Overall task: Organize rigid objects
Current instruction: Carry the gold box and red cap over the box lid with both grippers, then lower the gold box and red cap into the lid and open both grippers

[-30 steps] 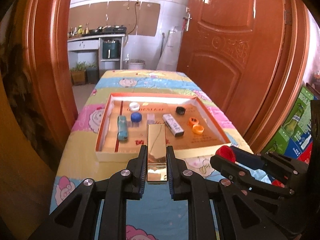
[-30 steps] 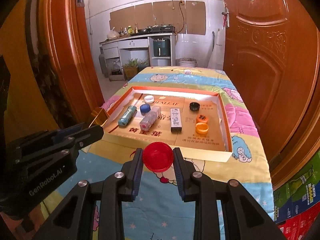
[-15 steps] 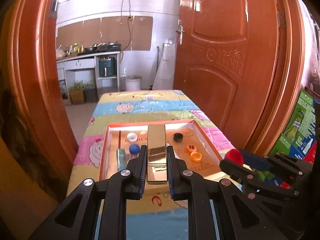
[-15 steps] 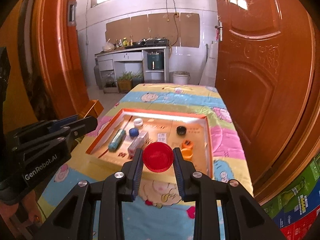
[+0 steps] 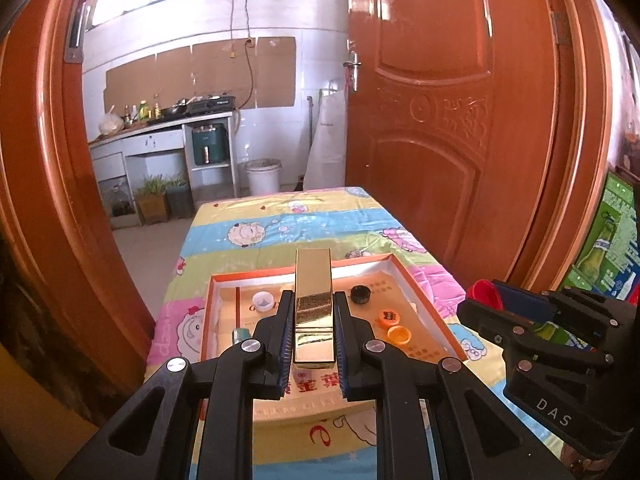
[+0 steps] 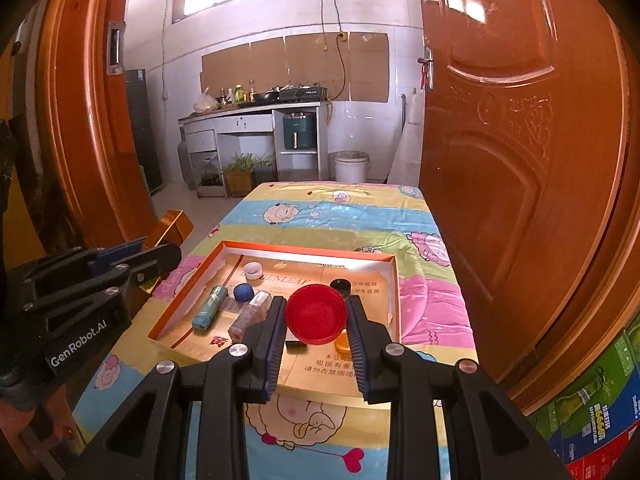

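Left wrist view: a gold box (image 5: 314, 304) is pinched by the left gripper (image 5: 313, 336) and a red lid (image 6: 316, 313) by the right gripper (image 6: 316, 330), both carried unplaced above the orange-rimmed tray (image 6: 394, 292), where caps and tubes are already gathered at 12 o'clock.

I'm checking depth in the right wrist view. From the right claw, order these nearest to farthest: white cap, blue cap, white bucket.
From the right claw, which grips the red lid:
1. Blue cap, in the tray, left of the claw.
2. White cap, by the tray's far wall, left.
3. White bucket, on the floor beyond the table.
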The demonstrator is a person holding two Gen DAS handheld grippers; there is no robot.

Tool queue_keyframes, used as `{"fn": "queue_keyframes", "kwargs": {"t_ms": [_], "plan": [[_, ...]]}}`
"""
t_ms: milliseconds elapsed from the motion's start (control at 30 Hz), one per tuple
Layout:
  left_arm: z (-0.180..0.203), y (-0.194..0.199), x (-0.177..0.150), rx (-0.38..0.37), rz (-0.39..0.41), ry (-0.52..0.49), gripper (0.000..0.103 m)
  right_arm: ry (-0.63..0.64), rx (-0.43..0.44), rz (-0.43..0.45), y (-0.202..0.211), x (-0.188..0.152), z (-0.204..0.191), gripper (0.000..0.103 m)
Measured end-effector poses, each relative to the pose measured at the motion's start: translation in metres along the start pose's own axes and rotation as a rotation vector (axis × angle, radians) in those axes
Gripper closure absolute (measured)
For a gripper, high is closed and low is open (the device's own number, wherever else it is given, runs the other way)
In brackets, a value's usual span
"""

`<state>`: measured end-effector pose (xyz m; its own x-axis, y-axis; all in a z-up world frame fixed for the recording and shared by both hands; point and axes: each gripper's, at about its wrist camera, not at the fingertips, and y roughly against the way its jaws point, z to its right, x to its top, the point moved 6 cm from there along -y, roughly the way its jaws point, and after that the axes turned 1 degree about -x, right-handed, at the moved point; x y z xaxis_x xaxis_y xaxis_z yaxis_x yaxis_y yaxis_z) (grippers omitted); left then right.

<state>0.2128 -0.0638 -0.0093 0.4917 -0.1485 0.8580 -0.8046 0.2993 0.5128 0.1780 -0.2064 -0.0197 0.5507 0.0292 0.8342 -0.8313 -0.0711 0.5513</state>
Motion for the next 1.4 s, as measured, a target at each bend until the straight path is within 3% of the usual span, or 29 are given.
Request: {"fn": "queue_keyframes", "kwargs": {"t_ms": [400,700,1000,1400], "plan": [[-0.034,-0.035,0.008,0.063,-0.066,0.041,0.085,-0.023,0.002,-0.031,-0.03,0.01,0.025,0.073],[-0.06,-0.079,0.016,0.014,-0.134,0.133,0.085,-0.072,0.054,-0.098,-0.074,0.018,0.036,0.073],[-0.041,-0.141,0.017,-0.035,-0.224,0.127,0.085,-0.116,0.06,-0.147,-0.124,0.033,0.042,0.073],[-0.027,-0.214,-0.002,-0.05,-0.354,0.128,0.085,-0.14,-0.038,-0.218,-0.179,0.035,0.067,0.073]]}}
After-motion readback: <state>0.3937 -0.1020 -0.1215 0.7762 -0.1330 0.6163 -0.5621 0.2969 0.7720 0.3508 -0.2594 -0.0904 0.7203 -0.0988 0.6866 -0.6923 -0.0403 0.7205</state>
